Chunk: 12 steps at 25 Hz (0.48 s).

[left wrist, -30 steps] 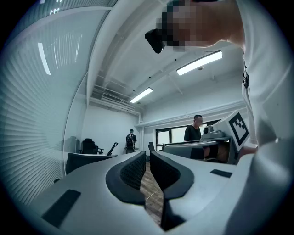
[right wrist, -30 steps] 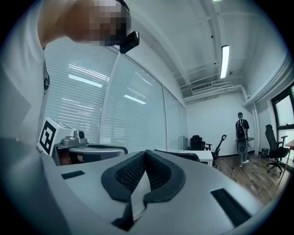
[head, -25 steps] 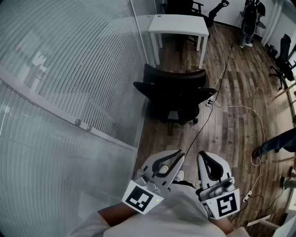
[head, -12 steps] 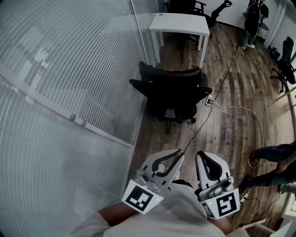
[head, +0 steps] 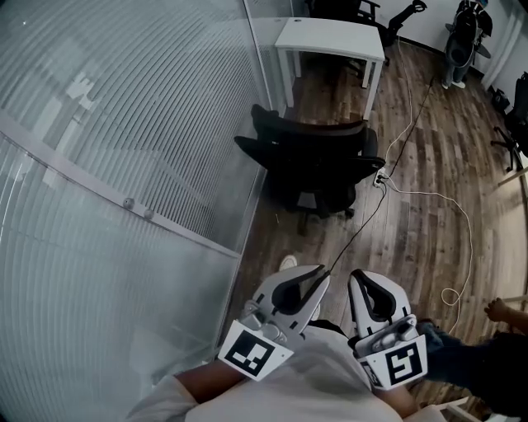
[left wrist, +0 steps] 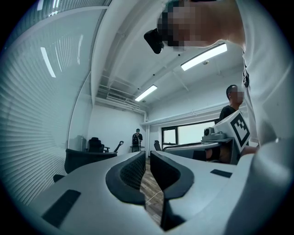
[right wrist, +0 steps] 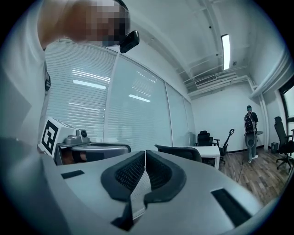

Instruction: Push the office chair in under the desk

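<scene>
The black office chair (head: 318, 165) stands on the wood floor in front of the white desk (head: 330, 37), its back toward me and apart from the desk. Both grippers are held close to my body at the bottom of the head view, well short of the chair. My left gripper (head: 320, 272) is shut with nothing in it. My right gripper (head: 360, 277) is shut and empty too. The left gripper view shows the chair (left wrist: 87, 158) low at the left, past the shut jaws (left wrist: 148, 154). In the right gripper view the chair (right wrist: 181, 152) and the desk (right wrist: 209, 150) lie beyond the jaws (right wrist: 145, 153).
A glass wall with blinds (head: 124, 124) runs along the left. A white cable (head: 445, 206) and a black cable (head: 363, 222) trail over the floor right of the chair. More chairs (head: 396, 16) and a standing person (head: 462, 33) are at the back. Another person (head: 487, 363) is at the lower right.
The person at the right has moved down toward the lower right corner of the head view. My shoe has come into sight beside the left gripper. Both grippers stay shut.
</scene>
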{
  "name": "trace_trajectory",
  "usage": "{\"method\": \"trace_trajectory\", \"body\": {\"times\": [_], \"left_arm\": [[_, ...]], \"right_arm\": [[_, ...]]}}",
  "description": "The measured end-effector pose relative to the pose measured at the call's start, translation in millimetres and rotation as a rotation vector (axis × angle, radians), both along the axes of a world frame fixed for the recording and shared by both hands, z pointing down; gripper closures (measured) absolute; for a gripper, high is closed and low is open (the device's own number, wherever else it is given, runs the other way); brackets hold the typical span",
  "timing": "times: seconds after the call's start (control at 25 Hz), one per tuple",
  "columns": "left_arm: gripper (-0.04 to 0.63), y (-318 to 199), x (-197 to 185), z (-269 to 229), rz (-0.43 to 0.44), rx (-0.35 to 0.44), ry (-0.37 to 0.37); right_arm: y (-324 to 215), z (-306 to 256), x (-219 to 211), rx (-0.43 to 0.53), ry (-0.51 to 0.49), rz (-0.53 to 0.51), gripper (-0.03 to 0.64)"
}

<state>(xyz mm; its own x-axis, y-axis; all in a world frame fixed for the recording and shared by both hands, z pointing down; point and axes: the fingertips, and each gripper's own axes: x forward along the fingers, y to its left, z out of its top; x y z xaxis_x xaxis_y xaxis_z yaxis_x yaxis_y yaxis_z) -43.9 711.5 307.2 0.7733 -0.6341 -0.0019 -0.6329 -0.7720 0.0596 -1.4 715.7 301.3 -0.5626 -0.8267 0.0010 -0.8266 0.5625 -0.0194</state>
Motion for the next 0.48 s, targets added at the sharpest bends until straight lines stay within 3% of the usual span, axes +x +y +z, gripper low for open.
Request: {"method": "trace_trajectory", "body": {"times": [0.28, 0.48], "left_arm": [[0.54, -33, -10, -4, -0.004, 0.006, -0.014], [0.54, -68, -15, 2, 0.035, 0.019, -0.067]], "right_arm": [[-35, -9, -8, -0.012, -0.025, 0.031, 0.586], [-69, -9, -15, -0.007, 0.001, 0.043, 0.586]]}}
